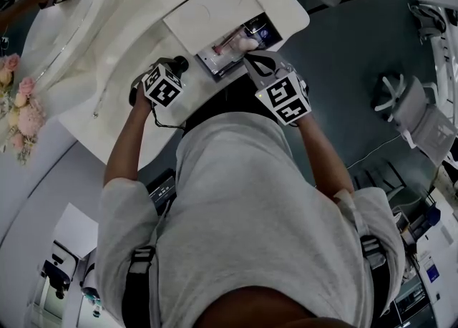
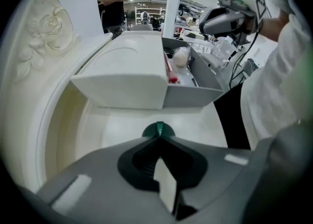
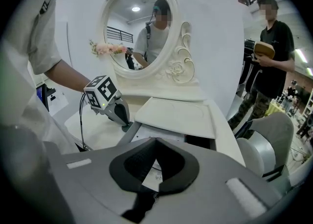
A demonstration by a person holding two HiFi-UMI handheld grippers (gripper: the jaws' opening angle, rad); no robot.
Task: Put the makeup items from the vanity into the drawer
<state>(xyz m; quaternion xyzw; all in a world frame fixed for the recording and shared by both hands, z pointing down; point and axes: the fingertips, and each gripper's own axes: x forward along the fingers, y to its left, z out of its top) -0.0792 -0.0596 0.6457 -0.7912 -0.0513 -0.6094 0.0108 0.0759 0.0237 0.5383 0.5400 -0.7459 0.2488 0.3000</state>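
Fingers (image 2: pixel 93 169): closed tip to tip on the left gripper (image 2: pixel 157 130), closed likewise on the right gripper (image 3: pixel 155 142), nothing between either pair. Left tip down at the worktop (image 1: pixel 107 61), just beside the open drawer (image 2: pixel 195 96); right tip poised over the drawer's front. Inside the drawer, the makeup items: a pink tube-like piece (image 1: pixel 227 46), a pale round puff (image 2: pixel 180 57), a dark case (image 1: pixel 263 33). None seen on the bare part of the worktop. Probably light, small, hard-shelled and slick, with the puff soft and squashy. Best taken gently across the narrow middle of each case, never by a lid or cap.
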